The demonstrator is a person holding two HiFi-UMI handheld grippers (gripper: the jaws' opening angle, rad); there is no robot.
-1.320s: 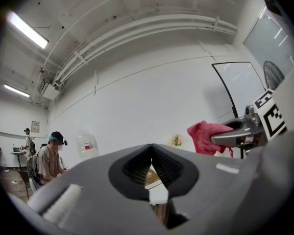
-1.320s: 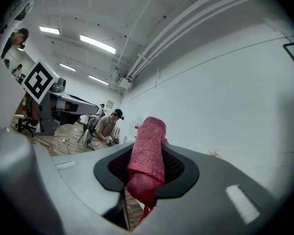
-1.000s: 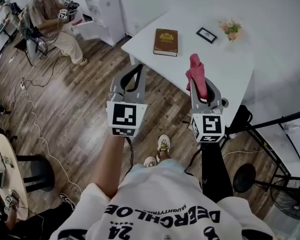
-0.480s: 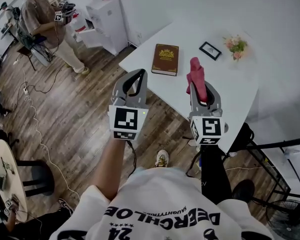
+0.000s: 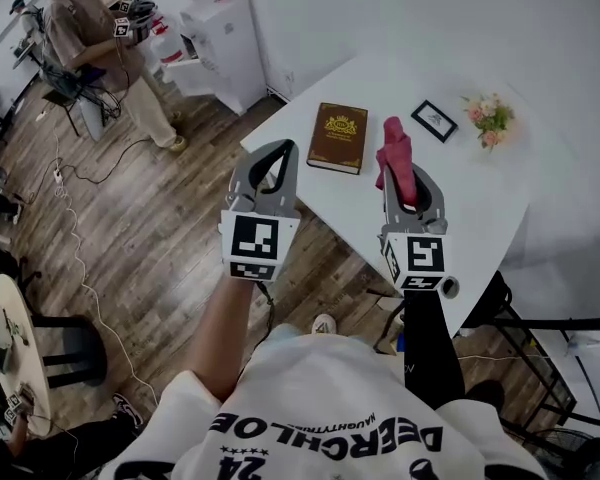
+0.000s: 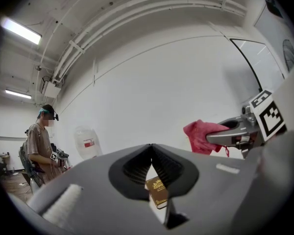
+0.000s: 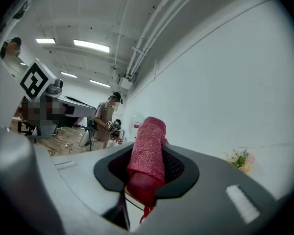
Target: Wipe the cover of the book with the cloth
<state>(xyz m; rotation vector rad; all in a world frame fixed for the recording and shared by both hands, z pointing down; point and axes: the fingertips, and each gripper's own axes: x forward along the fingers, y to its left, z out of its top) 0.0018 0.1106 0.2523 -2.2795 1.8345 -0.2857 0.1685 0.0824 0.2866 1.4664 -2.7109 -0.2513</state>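
Note:
A brown book (image 5: pixel 340 138) with a gold emblem lies flat near the left corner of the white table (image 5: pixel 460 193). My right gripper (image 5: pixel 401 171) is shut on a red cloth (image 5: pixel 394 153) that sticks up from its jaws, just right of the book and in the air. My left gripper (image 5: pixel 278 148) is shut on nothing, its tips at the table's edge left of the book. In the left gripper view the book (image 6: pixel 157 192) shows below the closed jaws and the cloth (image 6: pixel 201 135) hangs at the right. In the right gripper view the cloth (image 7: pixel 148 155) fills the jaws.
A small framed picture (image 5: pixel 435 120) and a posy of flowers (image 5: pixel 490 120) sit on the table behind the book. A white cabinet (image 5: pixel 220 38) stands beyond the table's corner. Another person (image 5: pixel 80 28) with grippers stands far left. Cables trail on the wooden floor (image 5: pixel 130 228).
The table and book have come closer and lower in the head view. Both grippers have advanced towards the book, the right one still holding the cloth.

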